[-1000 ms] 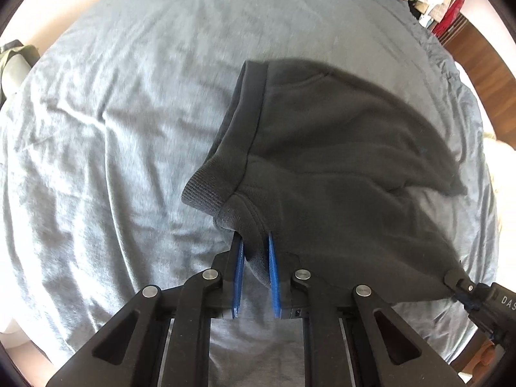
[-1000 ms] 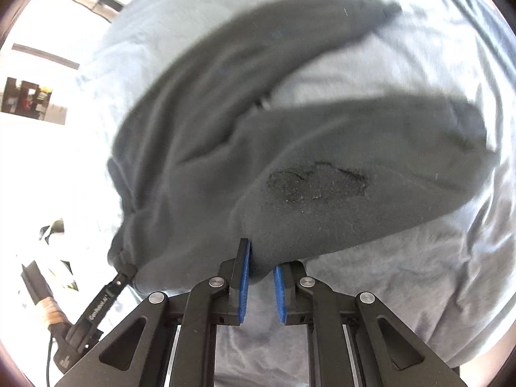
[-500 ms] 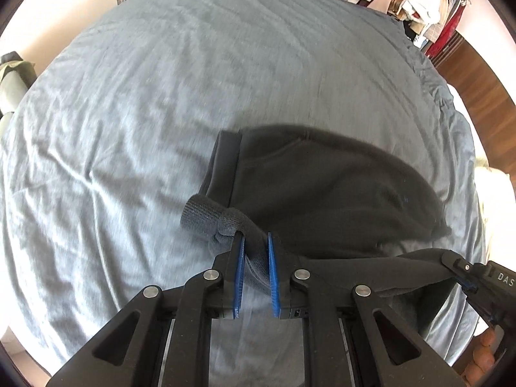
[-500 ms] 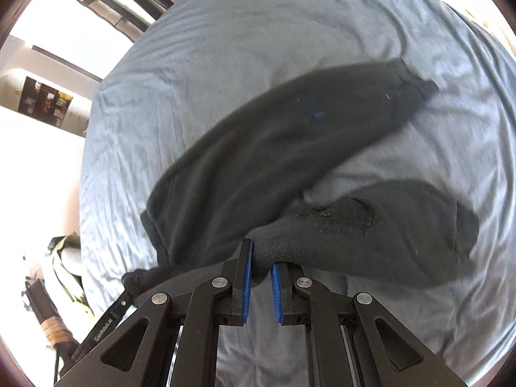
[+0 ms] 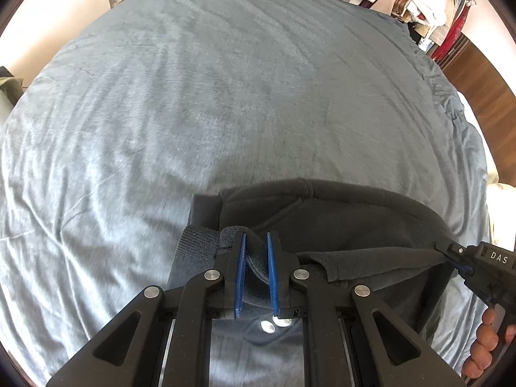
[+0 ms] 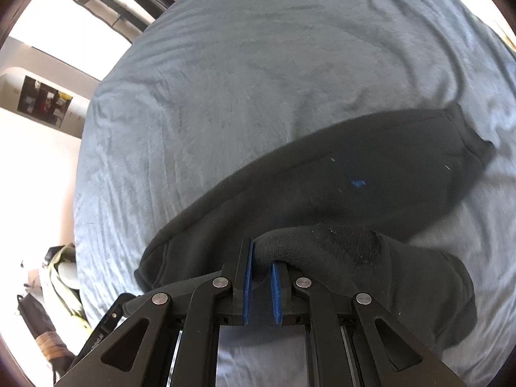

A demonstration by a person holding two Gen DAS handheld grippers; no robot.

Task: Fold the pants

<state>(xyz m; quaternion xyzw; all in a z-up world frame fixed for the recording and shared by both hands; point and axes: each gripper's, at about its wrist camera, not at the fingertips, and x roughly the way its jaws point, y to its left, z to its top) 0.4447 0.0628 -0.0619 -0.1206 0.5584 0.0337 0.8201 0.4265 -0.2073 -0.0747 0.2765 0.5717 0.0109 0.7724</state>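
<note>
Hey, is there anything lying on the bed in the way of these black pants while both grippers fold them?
Nothing visible. The left gripper and right gripper already clamp the pants, and the blue bedspread around them shows only wrinkles.

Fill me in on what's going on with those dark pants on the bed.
A person is folding black pants on a bed covered with a grey-blue blanket, using two handheld grippers. The left gripper is shut on the ribbed waistband edge, and the right gripper is shut on another bunched edge. The held edges hang lifted above the blanket, while one leg lies flat across it.
</note>
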